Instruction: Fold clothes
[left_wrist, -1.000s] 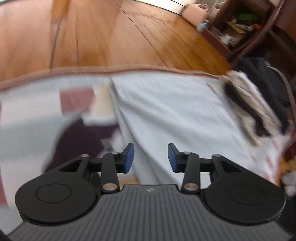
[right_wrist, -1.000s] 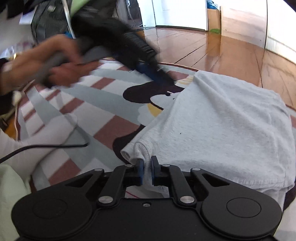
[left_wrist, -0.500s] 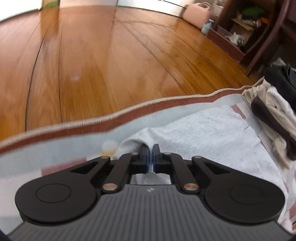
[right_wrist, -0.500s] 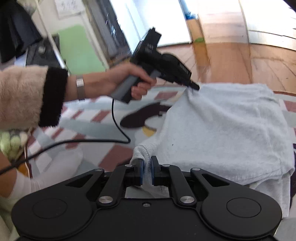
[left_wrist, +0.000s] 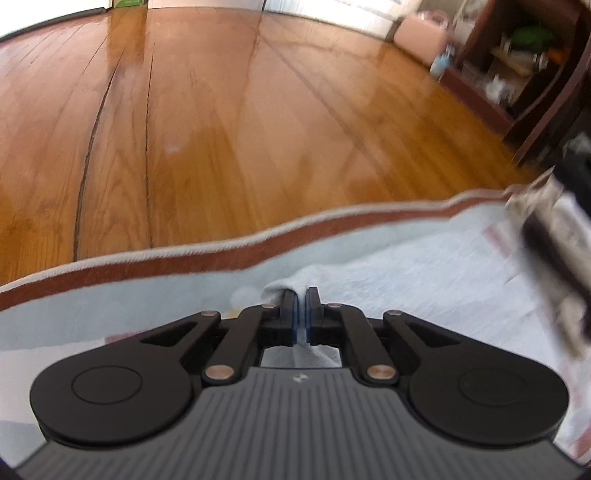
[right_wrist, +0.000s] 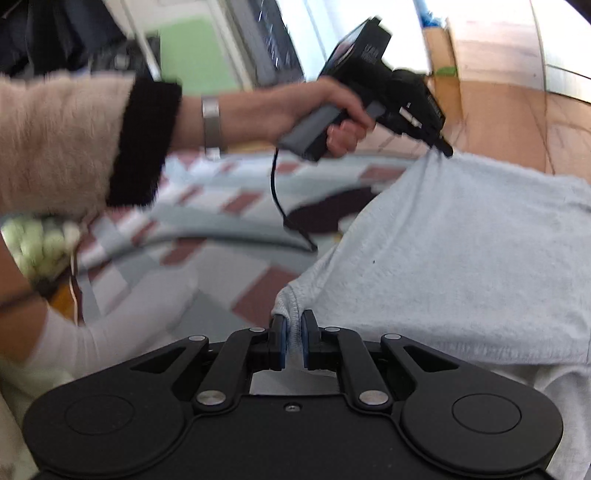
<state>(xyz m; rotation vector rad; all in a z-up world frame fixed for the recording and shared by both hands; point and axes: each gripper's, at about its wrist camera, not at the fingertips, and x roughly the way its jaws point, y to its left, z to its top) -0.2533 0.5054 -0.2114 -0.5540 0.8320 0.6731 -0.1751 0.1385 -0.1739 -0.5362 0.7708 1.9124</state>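
Underfoot, glossy wood floor (left_wrist: 221, 129), long board seams running away toward a bright far wall. Nearer, a rug (left_wrist: 184, 266) with a brown band and pale edge, patterned in grey, white and rust blocks around a dark blotch. Spread on the rug, a pale grey shirt (right_wrist: 461, 258), folded over on itself, with one corner lifted high on the far side and another raised at the near edge.

Left gripper (left_wrist: 301, 314): pinched on a fold of the shirt close to the rug's border, jaws only just eased a touch wider, cloth still pressed between the blue pads. Seen from the right wrist as held by the left hand (right_wrist: 295, 107), tip tugging the far corner up, black cable (right_wrist: 275, 192) drooping to the rug, fuzzy beige sleeve (right_wrist: 66, 136) with a black cuff behind.

Right gripper (right_wrist: 293, 338): nearly closed, clamped on the ribbed near edge of the shirt, fabric bunched between the pads.

Off to the right, a blurred pile of dark and light clothes (left_wrist: 554, 258) on the rug. Beyond, a dark wooden shelf (left_wrist: 517, 74) crammed with small items, and beside it a pink case (left_wrist: 419, 37) on the floor. Elsewhere, a green panel (right_wrist: 192, 55) and a cardboard box (right_wrist: 437, 44) by a sunlit wall.
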